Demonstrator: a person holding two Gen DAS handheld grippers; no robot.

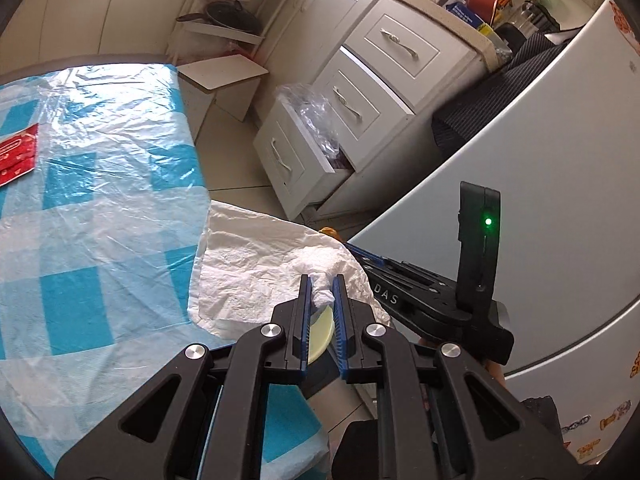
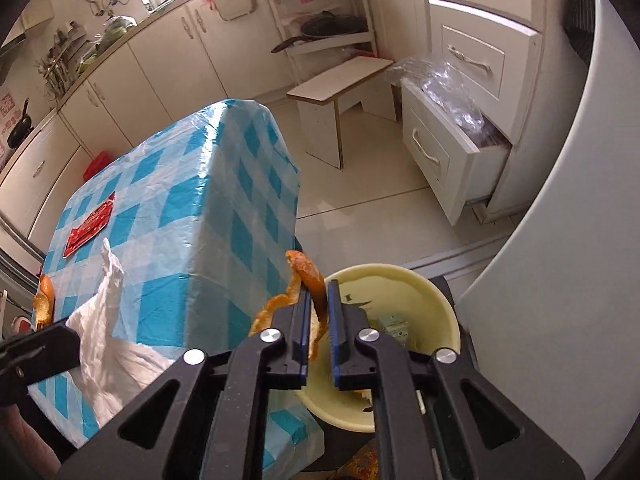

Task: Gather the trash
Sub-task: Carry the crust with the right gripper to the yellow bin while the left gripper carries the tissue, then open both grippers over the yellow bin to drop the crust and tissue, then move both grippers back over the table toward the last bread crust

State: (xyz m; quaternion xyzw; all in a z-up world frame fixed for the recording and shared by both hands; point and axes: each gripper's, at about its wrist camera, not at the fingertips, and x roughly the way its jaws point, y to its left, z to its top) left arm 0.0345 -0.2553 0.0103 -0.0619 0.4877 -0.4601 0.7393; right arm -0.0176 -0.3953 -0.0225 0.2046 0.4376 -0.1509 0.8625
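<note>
My left gripper (image 1: 322, 284) is shut on a crumpled white tissue (image 1: 260, 272) that drapes off the edge of the blue-checked table (image 1: 100, 200). It also shows in the right wrist view (image 2: 104, 320), at the left. My right gripper (image 2: 319, 292) is shut on a curled orange peel (image 2: 308, 276) and holds it just left of and above a pale yellow bin (image 2: 420, 300) on the floor. The bin holds some scraps. Another orange peel (image 2: 43, 296) lies at the table's near left edge. A red packet (image 2: 90, 226) lies on the table, also in the left wrist view (image 1: 16, 156).
A white refrigerator (image 2: 560, 260) stands right of the bin. An open low drawer (image 2: 448, 148) holds clear plastic. A small white stool (image 2: 340, 92) stands beyond the table. Cabinets line the walls.
</note>
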